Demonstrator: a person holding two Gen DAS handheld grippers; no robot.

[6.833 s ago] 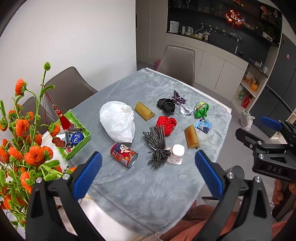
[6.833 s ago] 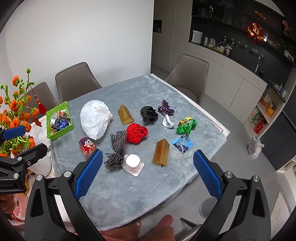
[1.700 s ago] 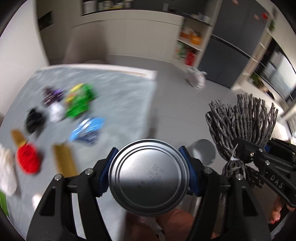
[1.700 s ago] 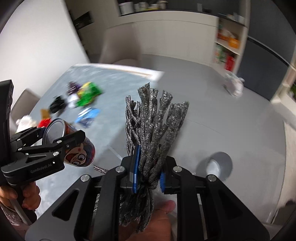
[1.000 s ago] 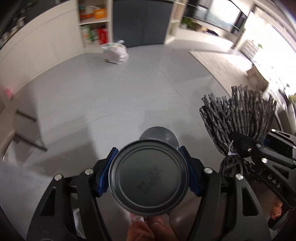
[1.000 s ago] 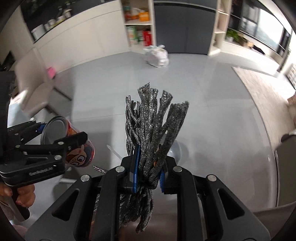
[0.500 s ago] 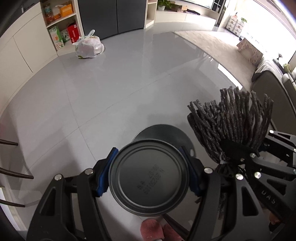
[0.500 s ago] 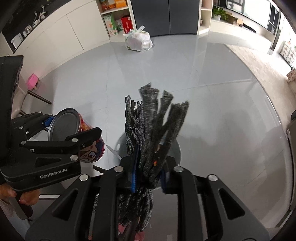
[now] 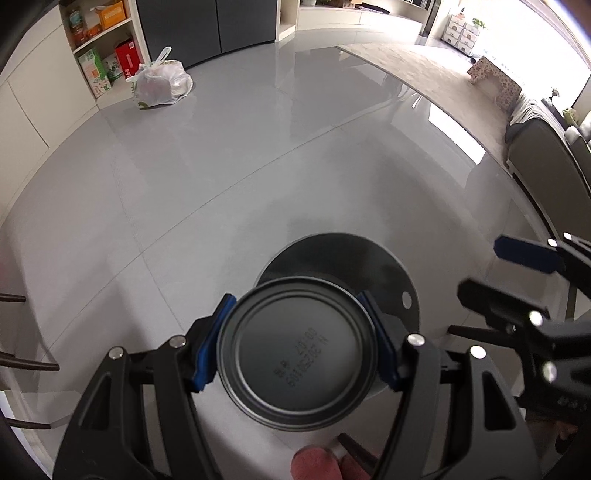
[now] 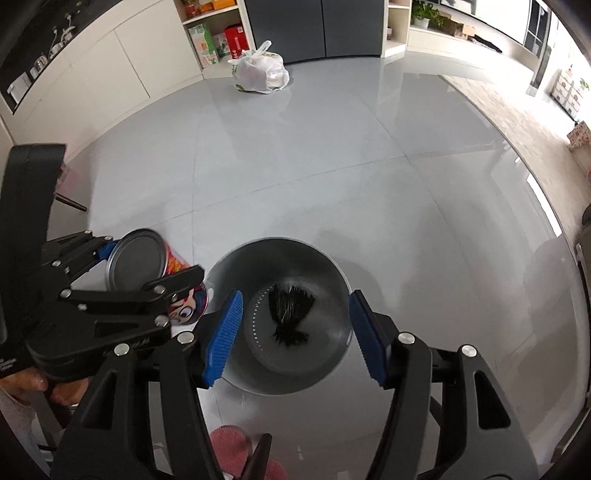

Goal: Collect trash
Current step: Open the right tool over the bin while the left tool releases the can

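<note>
My left gripper [image 9: 297, 339] is shut on a red cartoon-printed can [image 9: 295, 352], its grey metal end facing the camera. In the right wrist view the same can [image 10: 147, 269] hangs just left of the grey round trash bin [image 10: 229, 266] on the floor. My right gripper [image 10: 295, 334] hovers over the bin with its jaws opening and nothing between its blue pads. The dark grey bundle of cords [image 10: 290, 312] lies at the bottom of the bin. In the left wrist view the bin [image 9: 391, 273] sits behind the can, with the right gripper [image 9: 513, 273] at the right edge.
A knotted white plastic bag [image 10: 260, 72] lies on the glossy grey tile floor near open shelves [image 10: 216, 35]. A beige rug [image 9: 413, 70] and a sofa [image 9: 543, 147] are to the right. A pink slipper [image 10: 231, 448] shows below the bin. Thin dark chair legs [image 9: 22, 363] stand at left.
Both grippers came down toward the bin. My right gripper opened and the cord bundle dropped into the bin. The left gripper still holds the can.
</note>
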